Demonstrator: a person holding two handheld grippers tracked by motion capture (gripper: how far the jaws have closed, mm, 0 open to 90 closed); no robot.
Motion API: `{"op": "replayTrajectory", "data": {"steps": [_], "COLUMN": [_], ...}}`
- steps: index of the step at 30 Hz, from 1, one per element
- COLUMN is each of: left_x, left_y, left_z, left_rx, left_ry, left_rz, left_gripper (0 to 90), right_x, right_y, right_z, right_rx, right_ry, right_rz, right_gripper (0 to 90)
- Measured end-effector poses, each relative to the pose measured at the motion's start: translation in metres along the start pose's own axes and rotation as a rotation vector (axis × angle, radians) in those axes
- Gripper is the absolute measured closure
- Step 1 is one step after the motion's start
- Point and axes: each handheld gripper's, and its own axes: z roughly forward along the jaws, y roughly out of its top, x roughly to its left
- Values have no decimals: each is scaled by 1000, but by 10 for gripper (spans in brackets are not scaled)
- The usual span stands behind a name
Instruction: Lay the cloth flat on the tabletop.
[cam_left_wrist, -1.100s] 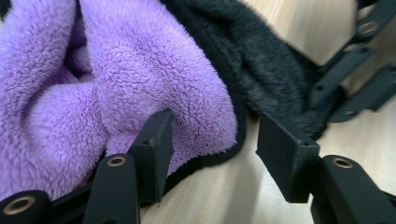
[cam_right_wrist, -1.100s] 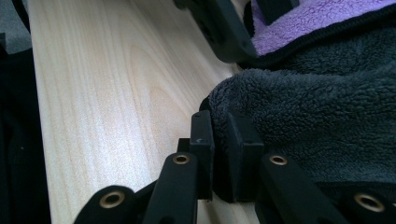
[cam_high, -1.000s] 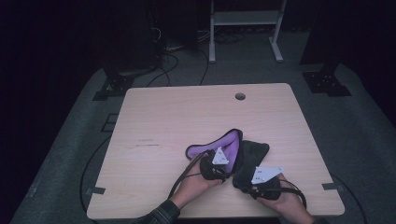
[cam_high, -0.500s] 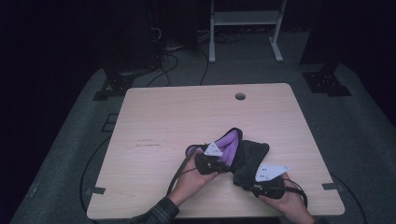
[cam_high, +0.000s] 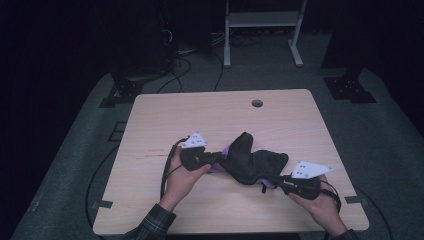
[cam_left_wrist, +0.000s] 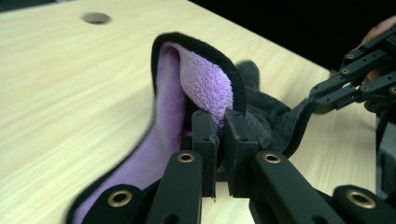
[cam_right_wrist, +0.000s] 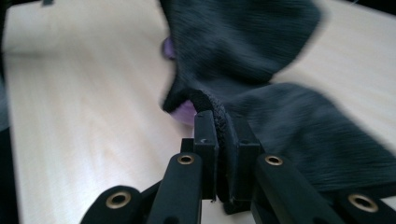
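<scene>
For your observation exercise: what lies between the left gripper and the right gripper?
In the high view, the cloth spans from the left gripper to the right gripper, each shut on an edge.

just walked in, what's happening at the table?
A person holds a claw in each hand, and both grip one cloth, black on one side and purple on the other. The left claw is shut on its purple-lined edge, the right claw on a black edge. The cloth hangs bunched between them, over the wooden table.
</scene>
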Motion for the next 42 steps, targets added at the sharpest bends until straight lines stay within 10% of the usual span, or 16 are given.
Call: {"op": "replayTrajectory", "data": {"steps": [12,28,42], "left_x": [24,31,85], "left_y": [14,47,61], "left_z": [-46,-86,-18], "left_rx": [-130,-298,-248], "left_ry": [73,136,207], "left_rz": [-51,-24,-35], "left_gripper": [847,849,848], "right_x": [-36,-48,-108], "right_y": [36,117,128], "right_z": [-23,-29,22], "right_rx": [-132,-292,-202], "right_ry": [-117,-172,-232], "right_rz": [13,-79,5], "right_gripper": [840,843,843]}}
